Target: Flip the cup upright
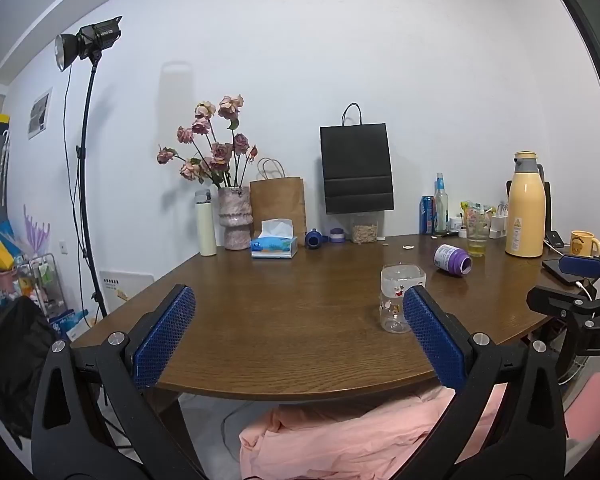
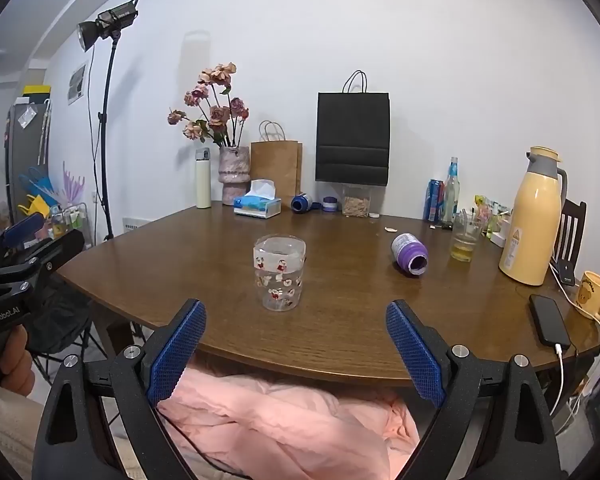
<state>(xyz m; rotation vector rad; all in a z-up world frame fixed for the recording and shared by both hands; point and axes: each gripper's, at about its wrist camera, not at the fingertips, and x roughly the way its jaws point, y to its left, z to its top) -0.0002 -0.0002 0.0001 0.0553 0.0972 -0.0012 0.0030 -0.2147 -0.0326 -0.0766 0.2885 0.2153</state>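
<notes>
While both grippers' fingers (image 2: 414,354) gape empty, clear cup (image 2: 279,273) alone mid-table, purple bottle (image 2: 410,255) toppled nearby.

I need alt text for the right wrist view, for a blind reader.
A clear patterned cup stands on a brown wooden table, just ahead of the open right gripper. A purple bottle lies on its side farther right.

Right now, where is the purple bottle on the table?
The purple bottle lies on its side on the wooden table, right of the clear printed cup and left of the glass with yellow liquid, mouth toward the camera.
</notes>
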